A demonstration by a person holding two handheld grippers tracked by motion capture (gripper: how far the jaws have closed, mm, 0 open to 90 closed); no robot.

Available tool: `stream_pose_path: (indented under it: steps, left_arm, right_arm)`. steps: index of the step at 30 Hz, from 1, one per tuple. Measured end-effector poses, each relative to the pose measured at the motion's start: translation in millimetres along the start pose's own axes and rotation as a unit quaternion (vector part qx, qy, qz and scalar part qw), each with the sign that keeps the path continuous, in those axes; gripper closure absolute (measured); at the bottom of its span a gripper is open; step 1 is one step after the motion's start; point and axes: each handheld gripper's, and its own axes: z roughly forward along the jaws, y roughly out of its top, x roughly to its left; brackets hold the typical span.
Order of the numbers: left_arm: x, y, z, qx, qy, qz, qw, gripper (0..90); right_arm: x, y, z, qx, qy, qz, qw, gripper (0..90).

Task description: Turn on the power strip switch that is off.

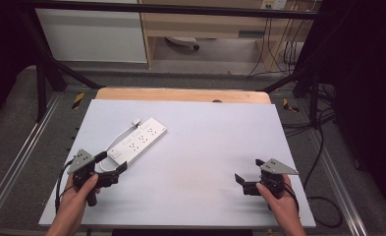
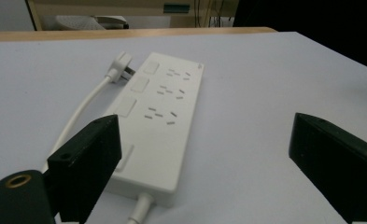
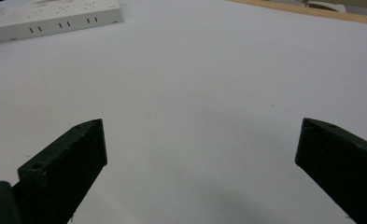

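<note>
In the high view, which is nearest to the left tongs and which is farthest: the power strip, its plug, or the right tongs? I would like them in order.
Measured from the left tongs:
1. Power strip: nearest, its near end lies just beyond the open jaws.
2. Plug: farther back, beside the strip's far end, at the end of the white cable.
3. Right tongs: farthest, across the table on the right side.

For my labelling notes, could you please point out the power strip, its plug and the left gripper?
power strip (image 2: 165, 100), left gripper view, top face.
plug (image 2: 119, 67), left gripper view, white head.
left gripper (image 1: 113, 164), high view, between fingertips.
</note>
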Motion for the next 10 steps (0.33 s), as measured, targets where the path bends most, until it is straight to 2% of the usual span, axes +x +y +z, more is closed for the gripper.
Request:
stream_pose_path:
  steps: [3,6,8,9,10]
  left_arm:
    - [-6.2,-10.1,-0.3,0.014,-0.005,0.013,0.9998,9.4]
    - [-10.8,-15.1,-3.1,0.012,-0.014,0.004,0.9998,9.3]
    - [-13.9,-21.1,-4.3,0.023,-0.020,0.011,0.9995,9.2]
    - [-14.7,-22.6,-4.0,0.030,-0.022,0.012,0.9993,8.2]
    - [-14.5,-22.9,-4.3,0.034,-0.019,0.014,0.9991,8.2]
  right_arm:
    - [-2.8,-1.0,1.2,0.007,-0.015,0.003,0.9999,2.9]
    - [-6.7,-3.5,4.9,0.028,-0.046,0.005,0.9985,3.0]
    - [-11.2,-6.6,9.7,0.054,-0.075,0.006,0.9957,3.0]
    - [-15.7,-10.5,17.3,0.084,-0.104,0.016,0.9910,3.0]
    - [-15.7,-10.5,17.3,0.084,-0.104,0.016,0.9910,3.0]
